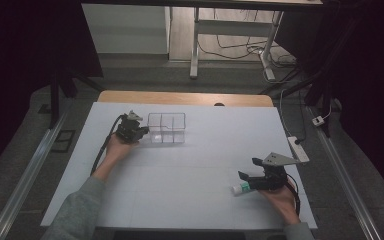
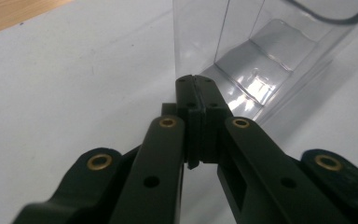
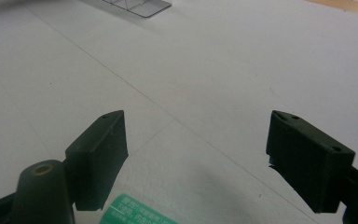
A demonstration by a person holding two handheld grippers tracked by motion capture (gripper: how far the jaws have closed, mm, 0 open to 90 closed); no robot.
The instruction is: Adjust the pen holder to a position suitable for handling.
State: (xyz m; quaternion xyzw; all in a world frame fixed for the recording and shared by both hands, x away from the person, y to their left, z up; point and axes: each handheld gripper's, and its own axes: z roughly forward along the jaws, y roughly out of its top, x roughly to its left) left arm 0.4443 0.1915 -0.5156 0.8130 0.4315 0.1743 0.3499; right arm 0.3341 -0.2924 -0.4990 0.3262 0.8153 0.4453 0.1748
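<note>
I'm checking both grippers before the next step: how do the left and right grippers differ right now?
The left gripper has its jaws shut, while the right gripper has them spread wide. The left gripper sits at a wall of the clear plastic organizer; the right gripper sits over the green-and-white tube near the table's front. Both are black and hand-held.

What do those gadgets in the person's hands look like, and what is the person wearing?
Both are black two-jaw tools. The left gripper has brass-coloured pivot rings and a black cable trailing along the forearm. The right gripper has blocky flat pads and a grey three-cornered plate on top. The sleeves are grey.
</note>
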